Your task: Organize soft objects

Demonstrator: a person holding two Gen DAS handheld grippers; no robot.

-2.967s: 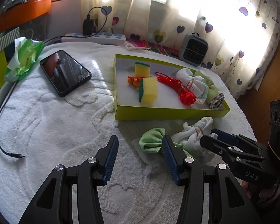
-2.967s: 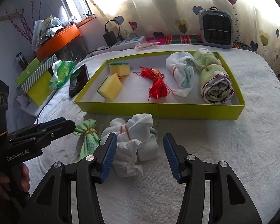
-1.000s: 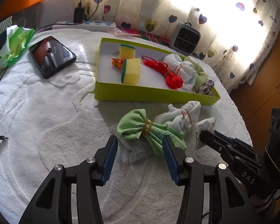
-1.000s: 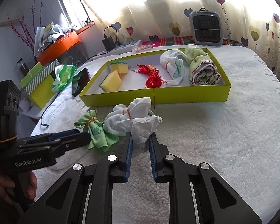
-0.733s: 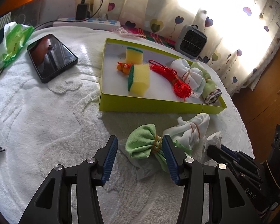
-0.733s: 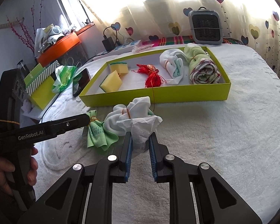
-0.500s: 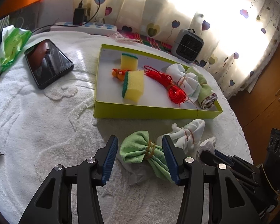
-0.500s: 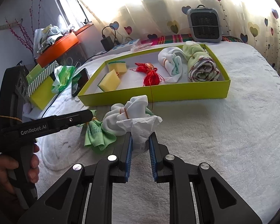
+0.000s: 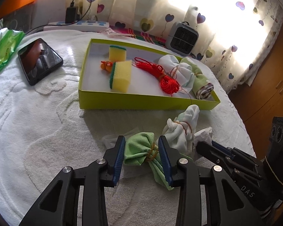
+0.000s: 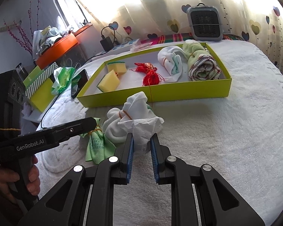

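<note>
A white towelling cover (image 9: 37, 124) spreads over the whole tabletop; on its far half, toward the curtained edge, sits a shallow yellow-green box (image 9: 141, 104), long side facing the near edge; inside it lie two yellow sponges (image 9: 121, 75), a red cord hank (image 9: 165, 79), a white tied cloth (image 9: 181, 71) and a rolled green towel (image 9: 201, 83) at the box's right end; a black phone (image 9: 40, 61) lies on the cover left of the box, toward the left edge.

Just in front of the box's near wall, three soft things cluster together; a white cloth bundle (image 10: 128, 118) bound with a rubber band, a crumpled white tissue (image 10: 143, 131) touching it on the near side, and a green cloth bundle (image 9: 143, 150) tied at the waist, at the white bundle's left.

The left gripper (image 9: 141, 156) straddles the green cloth bundle at its tie; its fingers have just been closing and now press both sides of it; the right gripper (image 10: 141, 150) has its fingers clenched on the crumpled white tissue; a hand (image 10: 15, 180) grips the left gripper's handle.
</note>
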